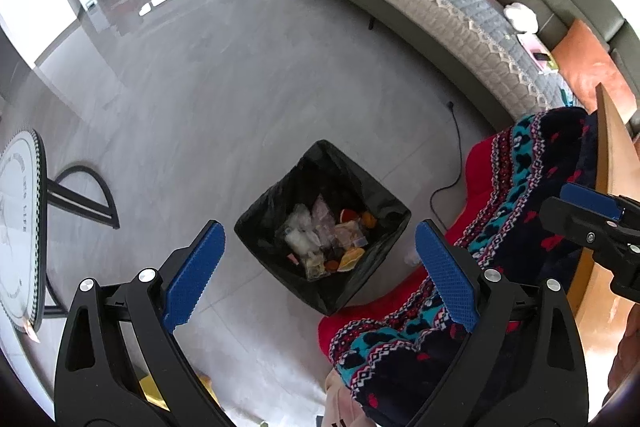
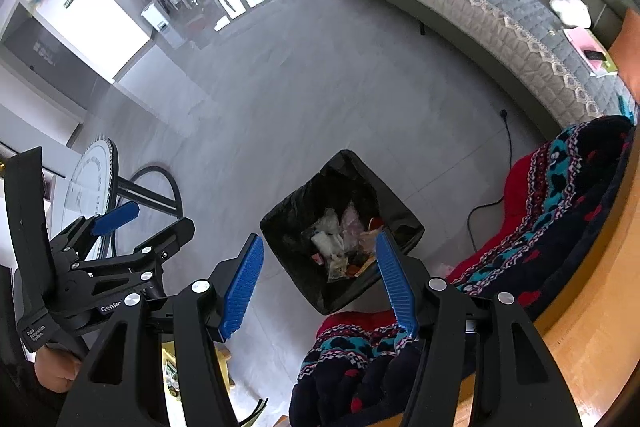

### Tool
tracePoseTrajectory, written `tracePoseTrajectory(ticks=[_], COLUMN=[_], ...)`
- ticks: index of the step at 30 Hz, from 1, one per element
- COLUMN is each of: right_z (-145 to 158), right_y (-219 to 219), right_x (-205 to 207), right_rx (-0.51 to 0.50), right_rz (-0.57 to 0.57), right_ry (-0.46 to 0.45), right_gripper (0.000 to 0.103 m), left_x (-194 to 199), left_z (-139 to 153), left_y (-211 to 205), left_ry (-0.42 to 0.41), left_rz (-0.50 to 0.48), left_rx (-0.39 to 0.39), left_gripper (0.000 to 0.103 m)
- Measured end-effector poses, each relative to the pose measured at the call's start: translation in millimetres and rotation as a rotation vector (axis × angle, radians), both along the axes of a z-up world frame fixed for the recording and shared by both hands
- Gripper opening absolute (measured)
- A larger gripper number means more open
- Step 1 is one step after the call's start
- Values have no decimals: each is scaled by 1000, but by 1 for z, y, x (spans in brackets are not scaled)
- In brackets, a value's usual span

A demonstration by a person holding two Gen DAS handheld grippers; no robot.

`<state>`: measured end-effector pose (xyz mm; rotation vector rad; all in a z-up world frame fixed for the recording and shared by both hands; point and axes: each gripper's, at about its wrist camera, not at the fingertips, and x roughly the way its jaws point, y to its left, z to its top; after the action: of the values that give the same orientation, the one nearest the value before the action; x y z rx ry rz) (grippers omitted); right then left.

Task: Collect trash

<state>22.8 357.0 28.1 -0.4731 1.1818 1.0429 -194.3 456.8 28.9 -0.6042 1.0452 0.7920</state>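
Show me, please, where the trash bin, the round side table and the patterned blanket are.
Trash bin (image 1: 256,227): left wrist view, black liner's near-left rim.
Round side table (image 1: 16,227): left wrist view, white tabletop.
Patterned blanket (image 2: 560,195): right wrist view, knit pattern band.

Both tools open and empty, held side by side.

The left black two-finger tool with blue ribbed pads (image 1: 320,271) has its fingers spread wide apart with nothing between them; one blue pad (image 1: 194,277) sits at about 7 o'clock in its own view, the other at 5 o'clock. The right black two-finger tool with blue ribbed pads (image 2: 320,283) is likewise spread and holds nothing. In the right wrist view the left tool appears at 9 o'clock, with a bare hand (image 2: 56,371) gripping its handle at 8 o'clock.
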Motion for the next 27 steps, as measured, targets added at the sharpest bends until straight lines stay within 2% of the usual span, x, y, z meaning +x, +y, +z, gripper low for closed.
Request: tracePoseTrajectory(ticks=[11,22,27], right_z=[30,49,57], right_y=[-36,-90,-120], right_x=[-7,-6,-4], right_rx=[53,86,107], right_rz=[-30,-92,-131], right_ry=[-28,-52,-70], right_gripper=[60,60,66], left_x=[-1,18,29], left_z=[23,39,47], left_y=[-29,-79,-105], left_ry=[-36,-60,-70], left_rz=[-29,-115,-163], left_rx=[28,51,68], left_gripper=[95,95,95])
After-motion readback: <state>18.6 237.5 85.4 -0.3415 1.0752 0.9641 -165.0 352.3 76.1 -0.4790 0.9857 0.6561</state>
